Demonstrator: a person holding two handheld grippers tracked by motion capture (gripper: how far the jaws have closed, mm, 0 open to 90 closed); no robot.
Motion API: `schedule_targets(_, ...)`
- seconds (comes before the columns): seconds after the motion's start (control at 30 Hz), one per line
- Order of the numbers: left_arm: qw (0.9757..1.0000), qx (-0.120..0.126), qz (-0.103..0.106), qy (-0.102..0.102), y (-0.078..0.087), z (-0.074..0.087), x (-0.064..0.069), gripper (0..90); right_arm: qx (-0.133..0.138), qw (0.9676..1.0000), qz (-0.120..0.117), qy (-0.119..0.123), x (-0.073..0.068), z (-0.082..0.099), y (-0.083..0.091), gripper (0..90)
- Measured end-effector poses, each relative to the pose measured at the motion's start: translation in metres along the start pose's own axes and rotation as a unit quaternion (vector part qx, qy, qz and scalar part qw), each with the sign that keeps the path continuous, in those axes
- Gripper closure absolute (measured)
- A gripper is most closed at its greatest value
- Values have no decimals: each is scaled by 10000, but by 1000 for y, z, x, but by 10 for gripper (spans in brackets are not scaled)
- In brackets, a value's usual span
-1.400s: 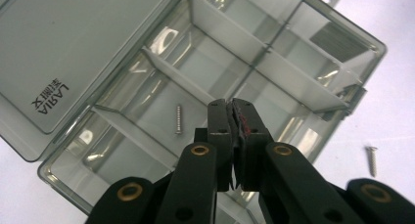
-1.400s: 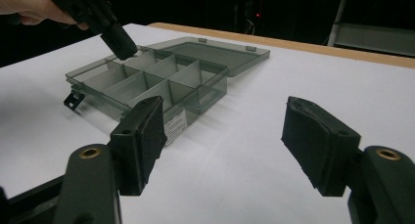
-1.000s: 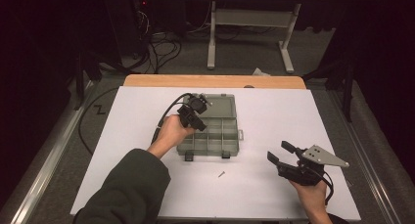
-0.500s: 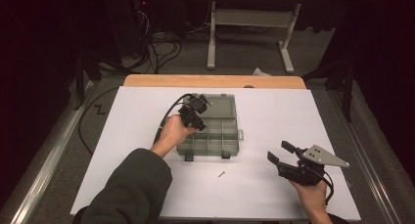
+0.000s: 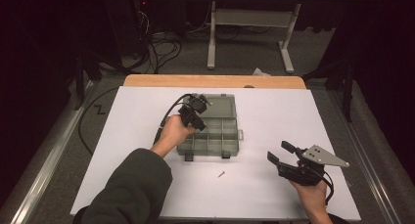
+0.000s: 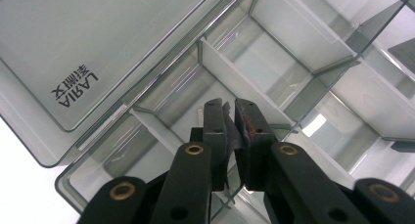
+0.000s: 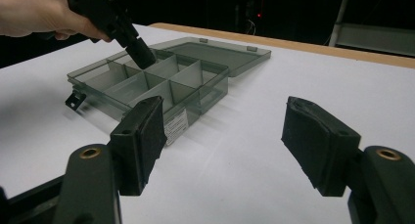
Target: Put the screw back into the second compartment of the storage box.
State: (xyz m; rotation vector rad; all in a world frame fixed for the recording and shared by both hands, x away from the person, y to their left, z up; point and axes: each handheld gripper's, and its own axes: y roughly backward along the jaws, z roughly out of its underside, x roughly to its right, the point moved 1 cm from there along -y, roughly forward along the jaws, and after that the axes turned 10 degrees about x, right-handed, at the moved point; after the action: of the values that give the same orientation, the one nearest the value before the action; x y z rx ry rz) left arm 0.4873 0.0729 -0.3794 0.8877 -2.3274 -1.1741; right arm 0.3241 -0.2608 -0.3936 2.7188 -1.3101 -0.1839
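A smoky clear compartment box (image 5: 230,143) lies open mid-table, its lid (image 5: 222,106) flat behind it. My left gripper (image 5: 195,122) points down into a back-left compartment (image 6: 166,104). Its jaws have just been opening and stand a narrow slit apart (image 6: 230,111) with nothing pressed between the pads. A small threaded screw (image 6: 199,115) shows just beside the left jaw tip. From the right gripper view the same gripper (image 7: 142,57) dips into the box (image 7: 191,94). My right gripper (image 5: 281,153) hovers at the table's right front, jaws wide open (image 7: 222,136) and empty.
One small screw (image 5: 221,174) lies loose on the white table sheet (image 5: 137,111) in front of the box. The box's latches (image 5: 189,157) stick out toward me. Cables and a desk frame (image 5: 249,23) sit on the floor beyond the table's far edge.
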Motion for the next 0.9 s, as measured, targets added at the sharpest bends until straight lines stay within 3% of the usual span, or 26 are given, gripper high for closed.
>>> schedule_targets(0.1, 9999, 20, -11, -103, 2, 0, 0, 811, 0, 10000, 3, -18, 0, 0, 0, 338)
schedule_targets(0.4, 10000, 19, -24, -82, 13, 3, 9, 681, -1, 10000, 0, -3, 0, 0, 0, 338)
schedule_targets(0.53, 9995, 133, 29, -277, 16, 5, 9, 645, -8, 10000, -1, -1, 0, 0, 0, 338)
schedule_targets(0.63, 9998, 75, -28, -175, 19, 8, 12, 601, -11, 10000, 1, 3, 0, 0, 0, 338)
schedule_targets(0.9, 9997, 50, 1, -237, 27, 11, 24, 517, -24, 10000, 2, -1, 0, 0, -1, 338)
